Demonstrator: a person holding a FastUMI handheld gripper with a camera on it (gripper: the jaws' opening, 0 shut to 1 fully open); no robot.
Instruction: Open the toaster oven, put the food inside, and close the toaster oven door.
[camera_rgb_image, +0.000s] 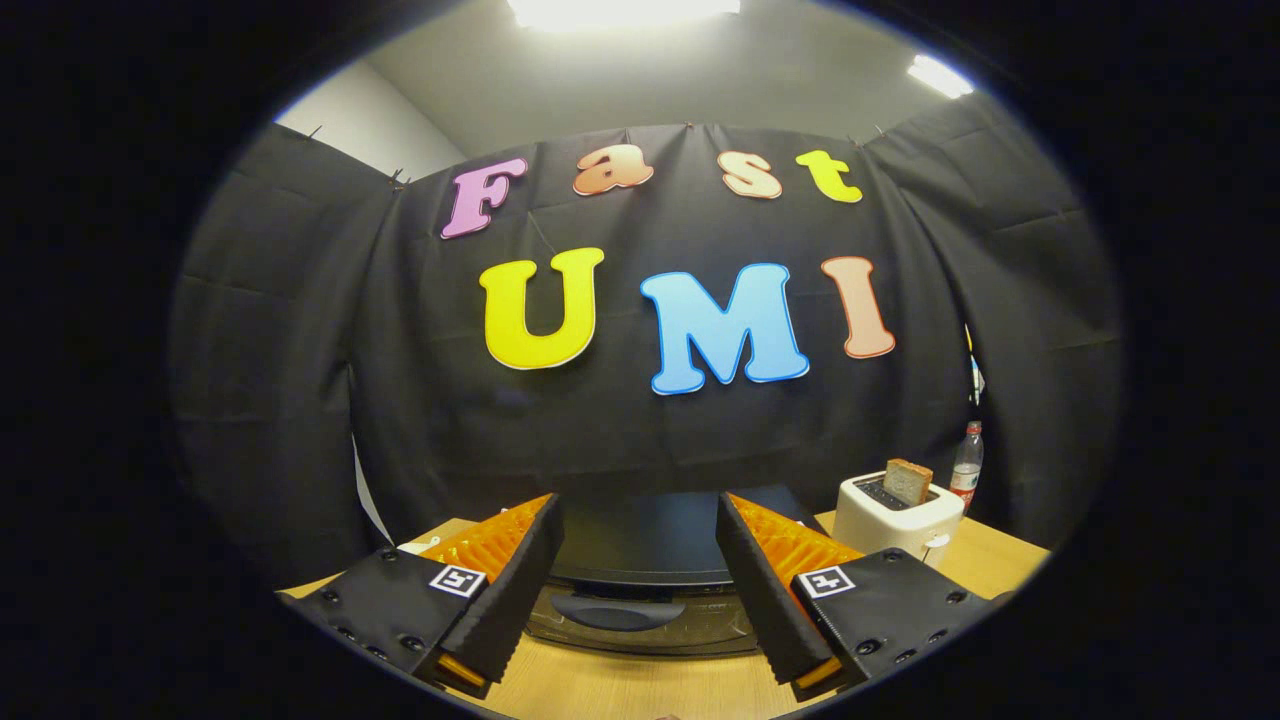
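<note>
A: Where's the oven (640, 585)?

B: On the table (640, 690), straight ahead at twelve o'clock, seen between the two fingers and just beyond their tips. It's dark, and we look down on its top and the upper edge of its front. The door handle (610, 612) shows as a curved bar on that front edge, and the door looks shut

A: And the gripper (640, 515)?

B: Its fingers stand wide apart with nothing between them but the view of the oven. They touch nothing, and hover above the table

A: The food?

B: A slice of toast (907, 481) stands upright in a white toaster (897, 520), out at about two o'clock from the oven, past the right finger

A: Anything else?

B: A plastic bottle (966, 464) with a red cap, just behind the toaster on its right, against the black cloth (300, 400)
</note>
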